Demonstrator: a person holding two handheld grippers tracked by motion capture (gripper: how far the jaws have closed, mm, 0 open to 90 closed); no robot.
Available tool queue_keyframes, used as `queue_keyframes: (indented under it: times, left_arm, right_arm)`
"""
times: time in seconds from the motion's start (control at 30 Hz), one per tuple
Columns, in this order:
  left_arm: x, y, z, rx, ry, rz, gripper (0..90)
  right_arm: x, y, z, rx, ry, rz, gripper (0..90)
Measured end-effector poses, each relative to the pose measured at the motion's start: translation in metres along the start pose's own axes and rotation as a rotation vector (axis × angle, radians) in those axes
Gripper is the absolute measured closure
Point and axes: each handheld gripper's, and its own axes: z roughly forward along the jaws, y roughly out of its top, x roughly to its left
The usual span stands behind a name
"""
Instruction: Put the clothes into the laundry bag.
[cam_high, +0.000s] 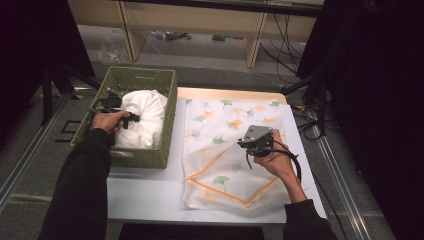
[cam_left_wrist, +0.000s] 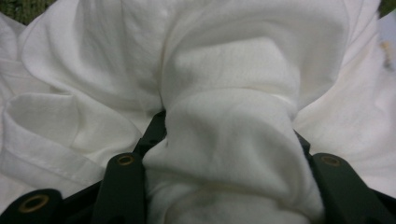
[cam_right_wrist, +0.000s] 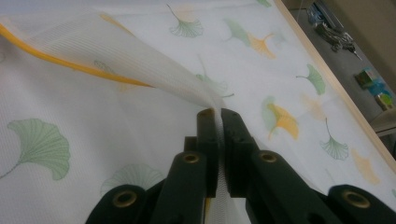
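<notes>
Nearest the person, the right gripper (cam_high: 248, 145) has its jaws pressed together on a raised fold of the sheer white mesh bag with orange trim and a green and orange ginkgo-leaf print (cam_high: 225, 165), which lies flat on the white table (cam_high: 145, 200). Farther left, the left gripper (cam_high: 131, 120) is clamped around a thick bunch of crumpled white cloth (cam_high: 145, 115) lying inside the olive-green woven plastic basket (cam_high: 165, 120). No readable writing shows.

No writing, label, brand or number can be read anywhere; the mesh bag (cam_high: 232, 150) bears only a printed pattern of green and orange leaves.
</notes>
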Motion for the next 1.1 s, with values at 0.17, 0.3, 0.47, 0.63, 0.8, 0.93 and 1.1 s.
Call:
queue_keyframes:
  times: [0.17, 0.3, 0.47, 0.63, 0.8, 0.93, 1.1]
  left_arm:
    - [0.007, 0.004, -0.015, -0.088, -0.133, -0.085, 51.4]
    - [0.006, 0.007, -0.026, -0.137, -0.202, -0.09, 51.9]
    - [0.005, 0.011, -0.047, -0.211, -0.294, -0.116, 52.0]
    - [0.007, 0.012, -0.065, -0.26, -0.359, -0.141, 51.9]
    - [0.001, 0.016, -0.084, -0.286, -0.4, -0.124, 51.8]
    - [-0.014, 0.024, -0.11, -0.333, -0.448, -0.109, 51.7]
    - [-0.033, 0.026, -0.136, -0.366, -0.499, -0.061, 51.5]
  right_arm:
    - [0.0, -0.001, 0.0, 0.008, 0.005, -0.001, 89.2]
    - [-0.002, -0.001, -0.002, 0.0, -0.01, -0.009, 89.7]
    - [-0.004, -0.002, -0.003, -0.009, -0.024, 0.001, 89.7]
    - [-0.004, -0.002, -0.004, -0.012, -0.024, 0.0, 89.7]
    - [-0.004, -0.001, -0.002, -0.006, -0.015, -0.006, 89.7]
    - [-0.004, -0.001, -0.003, -0.009, -0.02, -0.003, 89.7]
    - [-0.003, -0.002, -0.004, -0.008, -0.026, 0.011, 89.7]
